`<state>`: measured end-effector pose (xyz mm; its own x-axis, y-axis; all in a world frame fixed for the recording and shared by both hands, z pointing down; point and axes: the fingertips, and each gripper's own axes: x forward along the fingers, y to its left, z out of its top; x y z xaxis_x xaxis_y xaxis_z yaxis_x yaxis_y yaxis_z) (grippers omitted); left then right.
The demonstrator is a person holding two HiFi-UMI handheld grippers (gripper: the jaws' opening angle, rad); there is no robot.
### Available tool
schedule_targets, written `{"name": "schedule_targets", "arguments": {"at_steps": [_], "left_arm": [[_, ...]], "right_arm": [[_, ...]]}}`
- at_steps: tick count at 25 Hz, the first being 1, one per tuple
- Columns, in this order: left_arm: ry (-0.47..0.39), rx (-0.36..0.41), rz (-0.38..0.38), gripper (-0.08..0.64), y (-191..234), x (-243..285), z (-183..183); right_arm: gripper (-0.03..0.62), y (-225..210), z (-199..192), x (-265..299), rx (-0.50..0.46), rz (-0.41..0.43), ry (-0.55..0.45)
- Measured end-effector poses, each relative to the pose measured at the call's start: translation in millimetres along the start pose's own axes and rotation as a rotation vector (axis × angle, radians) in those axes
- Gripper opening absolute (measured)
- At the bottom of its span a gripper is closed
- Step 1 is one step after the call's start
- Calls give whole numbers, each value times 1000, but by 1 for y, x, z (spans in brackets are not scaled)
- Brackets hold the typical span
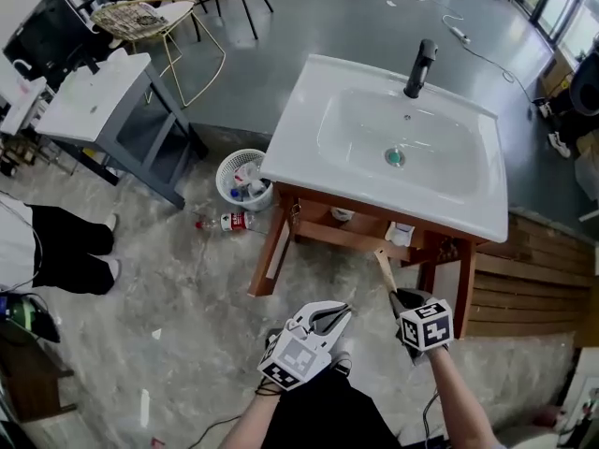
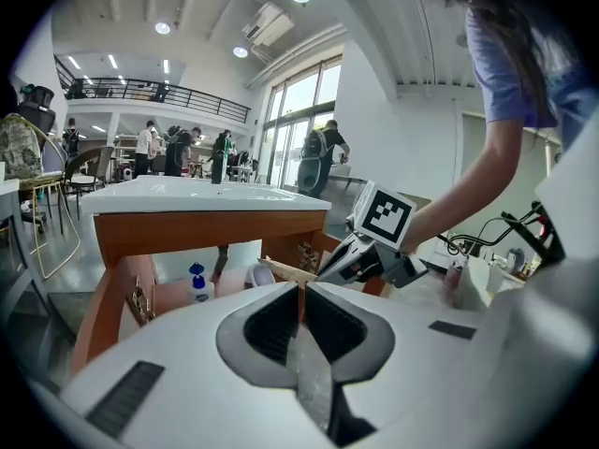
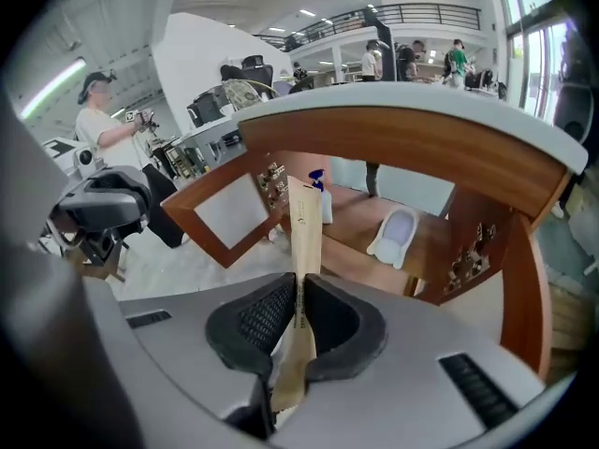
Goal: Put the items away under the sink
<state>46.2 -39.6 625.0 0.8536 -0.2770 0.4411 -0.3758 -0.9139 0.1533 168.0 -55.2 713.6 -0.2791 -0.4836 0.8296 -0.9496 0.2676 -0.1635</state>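
Note:
A white sink (image 1: 309, 148) sits on a wooden stand with a low shelf (image 3: 360, 223) under it. On that shelf stand a blue-capped bottle (image 3: 323, 199) and a white dish (image 3: 395, 232). My right gripper (image 1: 398, 296) is shut on a flat tan stick (image 3: 301, 241), which points up toward the shelf front. The stick (image 1: 384, 269) shows in the head view just below the stand. My left gripper (image 1: 335, 314) hangs to its left, shut, with nothing between its pads (image 2: 323, 321). In the left gripper view the right gripper (image 2: 351, 255) and the stick (image 2: 281, 269) sit ahead of the shelf.
A white wastebasket (image 1: 245, 178) and a bottle lying on the floor (image 1: 229, 222) are left of the stand. A grey table (image 1: 103, 96) stands further left, and a person's legs (image 1: 65, 246) are at the left edge. Wooden slats (image 1: 524, 288) lie to the right.

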Motion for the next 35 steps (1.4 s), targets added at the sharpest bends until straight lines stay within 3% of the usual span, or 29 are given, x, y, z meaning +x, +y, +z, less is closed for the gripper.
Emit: {"name": "schedule_targets", "arguments": {"at_steps": [8,17,26,35], "left_arm": [[-23,17,58,17,23,28,-33],[-13,94,8,18,18,58,-57],[-12,110,-23,18,27,81,-83],[-32,124,-18,18,58,102,-95]], "right_arm": [[46,-22,-10,66,-42,-7,18],[46,-50,-9,125,41,-41,11],[46,-73,3,171,3,-86,32],[46,-107,34,206,115,-125,-33]]}}
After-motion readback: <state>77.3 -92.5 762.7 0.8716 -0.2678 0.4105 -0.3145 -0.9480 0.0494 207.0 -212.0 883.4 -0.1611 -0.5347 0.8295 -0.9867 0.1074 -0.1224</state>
